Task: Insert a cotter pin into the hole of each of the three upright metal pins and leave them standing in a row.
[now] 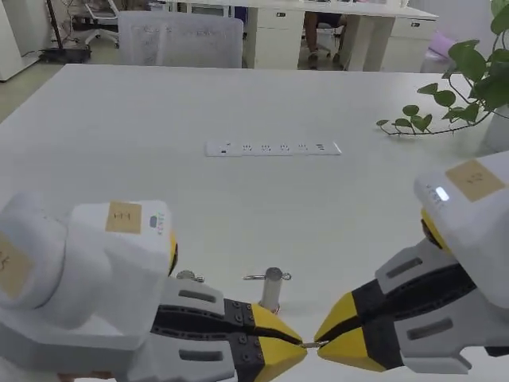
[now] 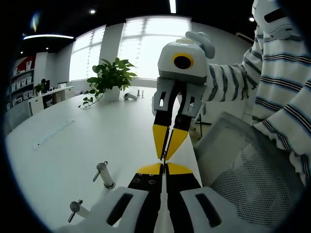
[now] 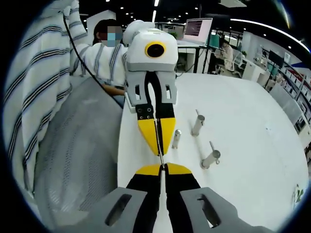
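A thin cotter pin (image 1: 311,344) spans the small gap between my two grippers near the table's front edge. My left gripper (image 1: 296,352) is shut on one end and my right gripper (image 1: 324,346) is shut on the other, tips almost touching. In the right gripper view three upright metal pins stand beyond the tips: a bare one (image 3: 177,138) nearest, and two (image 3: 198,124) (image 3: 212,158) with cotter pins through their tops. In the head view one upright pin (image 1: 273,288) with a cotter pin stands just behind the grippers. Another pin's top (image 1: 187,276) peeks out beside the left gripper.
A white power strip (image 1: 273,148) lies mid-table. A potted plant (image 1: 469,87) trails over the far right corner. A grey mesh chair (image 2: 243,179) and a person's striped sleeve (image 2: 277,73) are close beside the table's front edge. Broad white table (image 1: 119,143) stretches behind the pins.
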A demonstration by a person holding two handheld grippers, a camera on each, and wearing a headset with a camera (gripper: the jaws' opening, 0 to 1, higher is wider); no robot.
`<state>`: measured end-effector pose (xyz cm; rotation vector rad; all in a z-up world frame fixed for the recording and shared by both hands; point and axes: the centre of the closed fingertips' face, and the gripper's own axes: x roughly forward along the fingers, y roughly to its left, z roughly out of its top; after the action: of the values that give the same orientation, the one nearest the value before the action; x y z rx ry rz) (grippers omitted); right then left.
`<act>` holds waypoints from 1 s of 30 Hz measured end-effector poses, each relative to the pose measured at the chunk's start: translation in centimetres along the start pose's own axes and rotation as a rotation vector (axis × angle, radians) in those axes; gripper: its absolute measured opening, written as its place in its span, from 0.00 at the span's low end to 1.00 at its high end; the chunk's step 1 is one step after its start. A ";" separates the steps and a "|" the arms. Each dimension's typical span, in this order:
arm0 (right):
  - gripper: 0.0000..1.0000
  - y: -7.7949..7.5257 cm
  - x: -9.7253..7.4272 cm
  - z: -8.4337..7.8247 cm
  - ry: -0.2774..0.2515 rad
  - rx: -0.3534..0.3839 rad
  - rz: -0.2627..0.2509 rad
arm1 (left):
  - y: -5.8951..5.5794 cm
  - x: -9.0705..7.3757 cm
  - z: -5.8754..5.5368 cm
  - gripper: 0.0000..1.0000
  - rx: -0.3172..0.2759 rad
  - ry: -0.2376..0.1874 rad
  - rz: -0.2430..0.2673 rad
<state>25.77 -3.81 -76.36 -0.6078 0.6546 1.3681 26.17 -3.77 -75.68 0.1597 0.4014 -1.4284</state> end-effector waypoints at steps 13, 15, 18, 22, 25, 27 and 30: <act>0.02 -0.1 -0.2 0.0 0.009 -0.007 -0.014 | 0.1 0.1 0.1 0.01 -0.011 -0.004 0.005; 0.02 -0.1 -0.2 0.1 -0.002 0.008 -0.015 | 0.1 0.2 -0.1 0.01 -0.009 0.003 0.007; 0.02 -0.1 -0.2 0.1 -0.002 0.011 -0.022 | 0.2 0.2 -0.5 0.00 -0.008 0.014 0.014; 0.02 -0.2 -0.2 0.0 -0.001 0.018 -0.032 | 0.3 0.3 -0.5 0.05 -0.009 0.013 0.018; 0.02 -0.4 -0.2 -0.1 -0.003 0.036 -0.043 | 0.4 0.3 -1.1 0.09 -0.006 0.031 0.022; 0.02 -0.5 -0.1 -0.3 0.003 0.051 -0.047 | 0.6 0.3 -1.4 0.13 0.004 0.040 0.033; 0.02 -0.6 0.0 -0.8 0.020 0.067 -0.060 | 1.1 0.1 -1.6 0.21 0.016 0.043 0.057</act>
<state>26.27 -4.44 -76.87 -0.5834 0.6899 1.2806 26.95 -3.17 -77.33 0.2134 0.4175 -1.3738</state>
